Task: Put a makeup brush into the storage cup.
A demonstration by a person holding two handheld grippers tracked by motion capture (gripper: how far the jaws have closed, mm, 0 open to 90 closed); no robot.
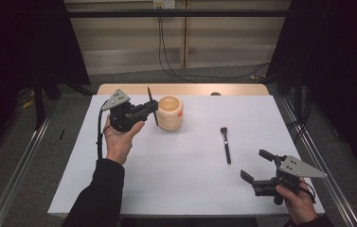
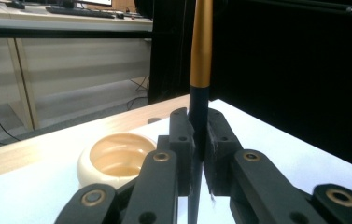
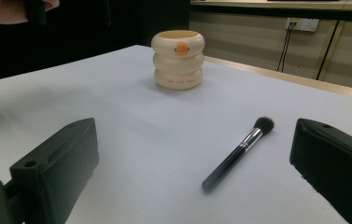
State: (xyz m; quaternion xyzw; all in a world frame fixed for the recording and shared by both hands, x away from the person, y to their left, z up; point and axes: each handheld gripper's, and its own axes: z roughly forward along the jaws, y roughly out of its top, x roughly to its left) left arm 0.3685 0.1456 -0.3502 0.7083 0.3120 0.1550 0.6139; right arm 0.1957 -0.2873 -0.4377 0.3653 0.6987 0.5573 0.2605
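My left gripper [image 1: 153, 107] is shut on a thin black brush with a gold ferrule [image 2: 201, 56], held upright just left of a cream ribbed cup [image 1: 170, 113]. From the left gripper view the brush handle [image 2: 198, 121] is pinched between the jaws, with the cup's open mouth [image 2: 116, 158] below and to the left. A second black makeup brush [image 1: 225, 144] lies flat on the white table, bristles pointing away. My right gripper [image 1: 256, 165] stands open near the front right corner, apart from that brush [image 3: 238, 151].
The white table top [image 1: 181, 179] has a wooden strip [image 1: 185, 89] along its far edge. Cables trail on the floor behind. Metal rails run along both sides of the table.
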